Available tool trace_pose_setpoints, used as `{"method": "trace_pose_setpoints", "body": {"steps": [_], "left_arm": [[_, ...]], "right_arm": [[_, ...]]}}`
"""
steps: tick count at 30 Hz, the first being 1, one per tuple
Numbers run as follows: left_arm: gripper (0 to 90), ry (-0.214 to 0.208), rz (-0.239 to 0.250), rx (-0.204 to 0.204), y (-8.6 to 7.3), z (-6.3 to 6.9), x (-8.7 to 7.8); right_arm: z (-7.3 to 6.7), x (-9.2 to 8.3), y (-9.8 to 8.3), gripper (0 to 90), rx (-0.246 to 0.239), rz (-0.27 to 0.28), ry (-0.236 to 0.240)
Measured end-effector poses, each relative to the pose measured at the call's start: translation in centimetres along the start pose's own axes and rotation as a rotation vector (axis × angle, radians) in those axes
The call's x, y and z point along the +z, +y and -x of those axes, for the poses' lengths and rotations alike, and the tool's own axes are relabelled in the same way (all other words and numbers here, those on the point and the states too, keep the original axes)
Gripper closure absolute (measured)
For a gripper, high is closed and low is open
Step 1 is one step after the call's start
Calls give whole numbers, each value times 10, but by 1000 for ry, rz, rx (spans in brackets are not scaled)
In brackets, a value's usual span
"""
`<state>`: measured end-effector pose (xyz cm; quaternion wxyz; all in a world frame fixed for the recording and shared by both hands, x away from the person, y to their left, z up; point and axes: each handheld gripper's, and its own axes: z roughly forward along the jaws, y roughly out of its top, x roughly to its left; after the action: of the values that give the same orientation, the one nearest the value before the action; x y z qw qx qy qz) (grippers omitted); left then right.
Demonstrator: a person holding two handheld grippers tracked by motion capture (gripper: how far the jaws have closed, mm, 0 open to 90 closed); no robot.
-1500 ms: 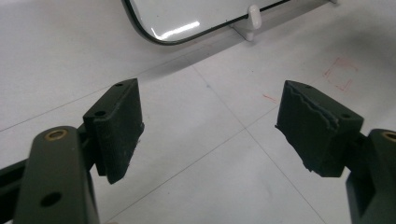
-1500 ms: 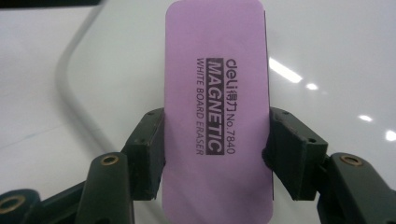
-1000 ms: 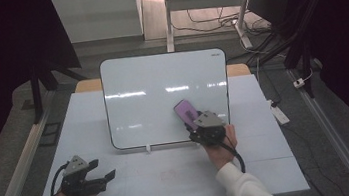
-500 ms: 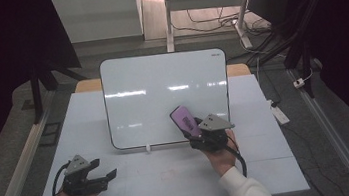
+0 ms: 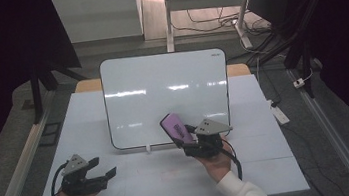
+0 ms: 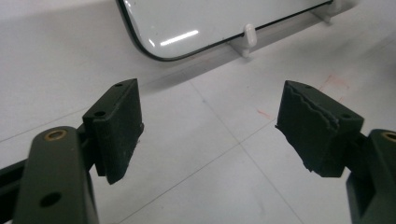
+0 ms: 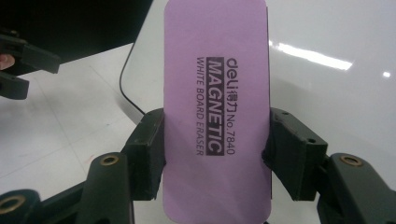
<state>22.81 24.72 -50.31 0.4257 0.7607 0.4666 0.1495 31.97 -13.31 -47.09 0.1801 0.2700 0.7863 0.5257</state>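
Note:
A purple magnetic whiteboard eraser (image 5: 176,129) (image 7: 215,107) is clamped by its long sides in my right gripper (image 5: 194,142) (image 7: 215,154), which is shut on it. It is held tilted in front of the lower right part of the upright whiteboard (image 5: 162,94) (image 7: 327,56); I cannot tell if it touches the board. My left gripper (image 5: 105,174) (image 6: 210,130) rests low at the front left of the table, jaws open, nothing between them. Its view shows the whiteboard's lower corner (image 6: 187,28) and a white stand foot (image 6: 249,36).
The whiteboard stands on small white feet (image 5: 149,147) on a white table (image 5: 137,183). A white power strip (image 5: 278,113) lies off the table's right side. Metal rails (image 5: 18,172) run along both sides, and cables lie on the floor behind.
My right gripper has carried the eraser a little leftward along the bottom of the whiteboard. The left gripper has stayed where it was.

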Motion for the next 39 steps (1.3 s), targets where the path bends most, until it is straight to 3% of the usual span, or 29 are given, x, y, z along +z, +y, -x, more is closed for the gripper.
{"method": "trace_pose_setpoints", "body": {"steps": [15, 39], "left_arm": [[229, -74, 69, -36, 19, 12, 2], [235, -206, 96, -3, 67, 50, 31]], "right_arm": [[-17, 9, 1, 409, -25, 12, 35], [-27, 17, -4, 409, -34, 26, 33]]}}
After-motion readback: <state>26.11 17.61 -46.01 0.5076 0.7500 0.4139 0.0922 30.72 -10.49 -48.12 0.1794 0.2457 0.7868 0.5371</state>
